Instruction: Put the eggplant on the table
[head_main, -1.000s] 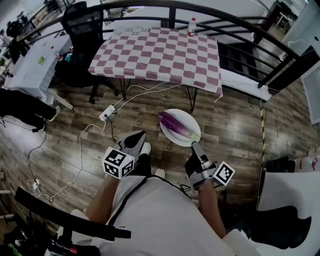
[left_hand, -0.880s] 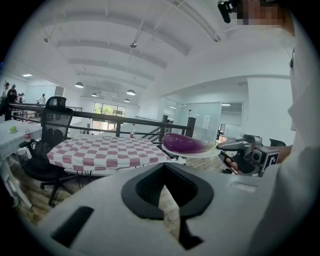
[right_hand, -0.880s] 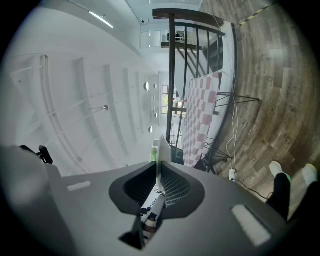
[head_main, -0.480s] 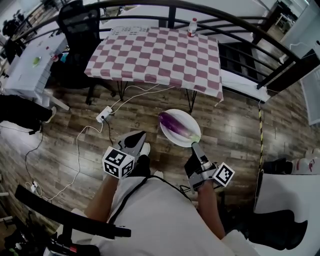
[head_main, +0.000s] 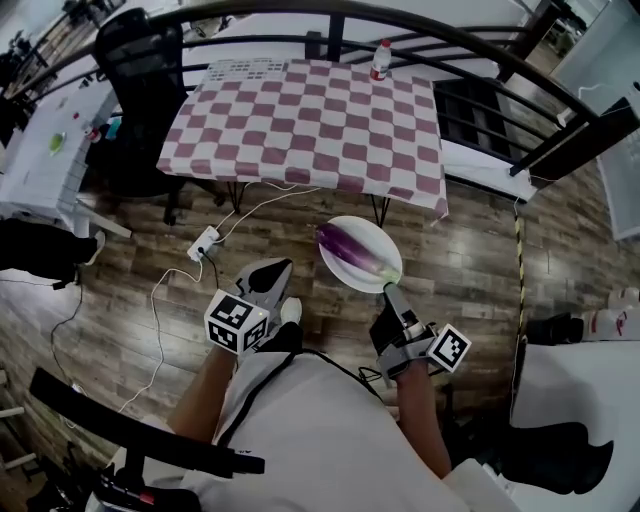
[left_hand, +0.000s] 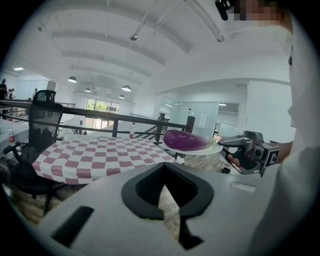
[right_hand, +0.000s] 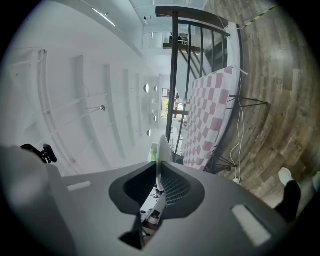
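So the eggplant (head_main: 352, 253) is being carried on a white plate (head_main: 378, 238), well short of the checkered worktop (head_main: 310, 110). The plate's rim is being clamped by the right gripper (head_main: 390, 292), and the left gripper (head_main: 268, 272) is being held closed on nothing.

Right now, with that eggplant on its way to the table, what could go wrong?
1. The right gripper pinches the plate at one spot on its rim only, so the plate could tip or slip out.
2. The eggplant lies loose on the plate; a tilt might roll it onto the floor.
3. Cables trail across the floor before the table, which looks like a trip hazard. The left gripper holds nothing and gives no support.
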